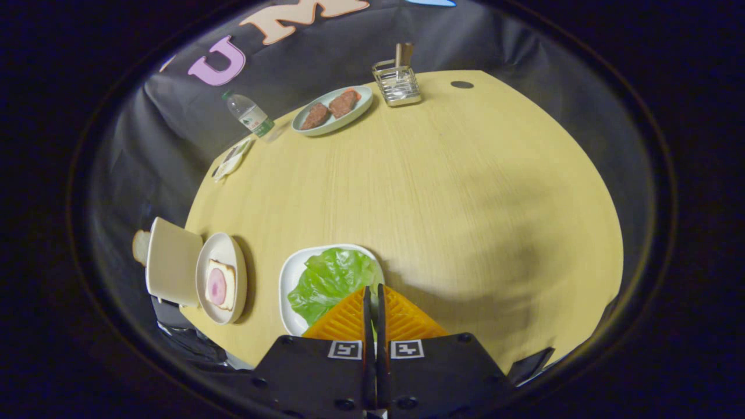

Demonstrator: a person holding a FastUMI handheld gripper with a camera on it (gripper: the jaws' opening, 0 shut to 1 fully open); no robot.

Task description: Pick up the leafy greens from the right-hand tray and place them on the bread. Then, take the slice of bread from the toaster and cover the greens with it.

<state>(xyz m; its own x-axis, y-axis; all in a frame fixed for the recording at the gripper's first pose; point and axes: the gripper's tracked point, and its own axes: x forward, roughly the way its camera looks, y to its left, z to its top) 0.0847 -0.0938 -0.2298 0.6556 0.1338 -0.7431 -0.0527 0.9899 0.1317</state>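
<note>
The leafy greens [329, 279] lie on a white tray [287, 282] at the near side of the wooden table. My gripper [373, 289] has its orange fingers [349, 317] pressed together, tips over the greens' near right edge; a thin pale line shows between them, and I see nothing held. Left of the tray stands a round white plate [236, 256] with a slice of bread [222, 285] topped by a pink round slice. Beyond that plate is the white toaster [171, 267], with a slice of bread [140, 246] sticking out of it.
At the far side of the table are an oval plate [361, 105] with two brown meat pieces, a wire holder [397, 81], a water bottle [249, 115] and a small packet [231, 158]. The wide stretch of tabletop [465, 192] lies to the right.
</note>
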